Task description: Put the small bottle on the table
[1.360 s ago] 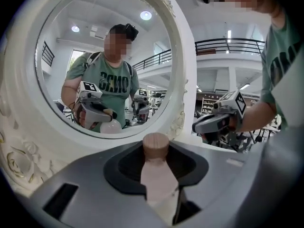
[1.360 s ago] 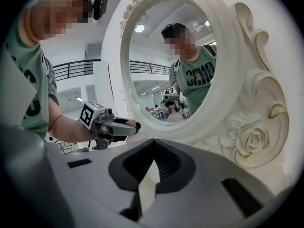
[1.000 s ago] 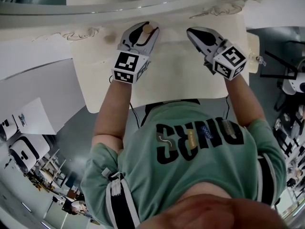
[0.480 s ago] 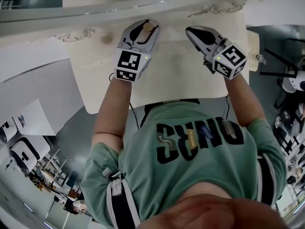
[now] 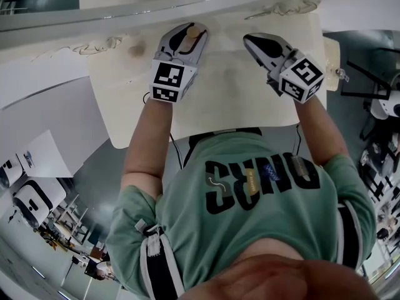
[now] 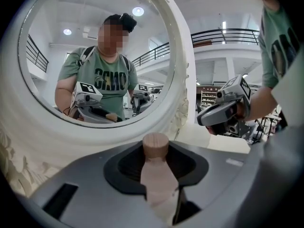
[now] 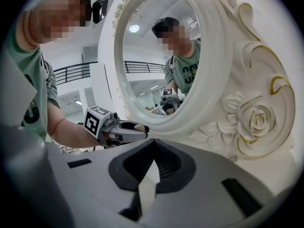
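Observation:
The small bottle (image 6: 157, 182) is pale pink with a round wooden cap (image 6: 156, 145). It stands upright between the jaws of my left gripper (image 6: 156, 161), which is shut on its body. In the head view this gripper (image 5: 187, 36) hangs over the far part of the cream table (image 5: 228, 102), close to the mirror frame, with the bottle's cap (image 5: 194, 32) showing at its tip. My right gripper (image 5: 251, 41) hovers to the right of it, shut and with nothing in it. From the right gripper view, the left gripper (image 7: 136, 128) shows at mid left.
A big white oval mirror (image 6: 95, 56) in a carved frame (image 7: 256, 118) with a moulded rose stands along the table's far edge, right in front of both grippers. The table's front edge (image 5: 206, 132) is against the person's body.
My left gripper has moved a little farther toward the mirror with the bottle still in it. The right gripper has hardly moved.

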Tool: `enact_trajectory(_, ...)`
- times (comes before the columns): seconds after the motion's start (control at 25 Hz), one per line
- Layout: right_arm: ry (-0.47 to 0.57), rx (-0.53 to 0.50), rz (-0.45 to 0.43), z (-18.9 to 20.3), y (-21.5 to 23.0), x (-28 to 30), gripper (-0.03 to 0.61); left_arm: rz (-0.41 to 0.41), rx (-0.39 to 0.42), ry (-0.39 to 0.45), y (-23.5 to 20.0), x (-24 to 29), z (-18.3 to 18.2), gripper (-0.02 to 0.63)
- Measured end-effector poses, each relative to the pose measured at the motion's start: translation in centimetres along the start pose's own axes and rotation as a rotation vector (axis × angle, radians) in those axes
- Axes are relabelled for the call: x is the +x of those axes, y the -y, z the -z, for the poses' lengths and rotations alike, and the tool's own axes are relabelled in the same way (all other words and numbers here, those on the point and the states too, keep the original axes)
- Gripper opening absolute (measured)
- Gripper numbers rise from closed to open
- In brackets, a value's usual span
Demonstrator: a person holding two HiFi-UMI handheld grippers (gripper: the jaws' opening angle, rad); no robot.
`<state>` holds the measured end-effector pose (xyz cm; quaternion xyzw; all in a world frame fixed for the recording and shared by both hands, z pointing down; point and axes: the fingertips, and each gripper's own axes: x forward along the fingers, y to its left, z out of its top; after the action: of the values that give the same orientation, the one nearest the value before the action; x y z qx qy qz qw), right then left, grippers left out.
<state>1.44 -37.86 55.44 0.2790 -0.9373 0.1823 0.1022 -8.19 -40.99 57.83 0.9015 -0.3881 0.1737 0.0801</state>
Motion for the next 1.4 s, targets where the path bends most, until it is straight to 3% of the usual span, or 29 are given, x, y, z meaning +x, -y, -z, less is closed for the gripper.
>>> enact_trajectory(0.2,0.002,0.007,-0.003,0.0,-0.5,-0.1,-0.006,0.015,-0.024,0.034,0.2,0.3,-0.2,0.141)
enact_trajectory(0.52,0.008,-0.014,-0.007,-0.9,-1.8,-0.9,-0.006,0.015,-0.060,0.014,0.3,0.3,0.0,0.141)
enact_trajectory(0.76,0.018,-0.038,0.005,-2.4,-2.6,-2.3,-0.006,-0.004,-0.099,0.000,0.1,-0.5,-0.5,0.235)
enact_trajectory(1.4,0.070,-0.082,0.003,-8.7,-6.5,-5.5,-0.006,-0.021,-0.104,0.116,2.2,-11.8,-8.4,0.244)
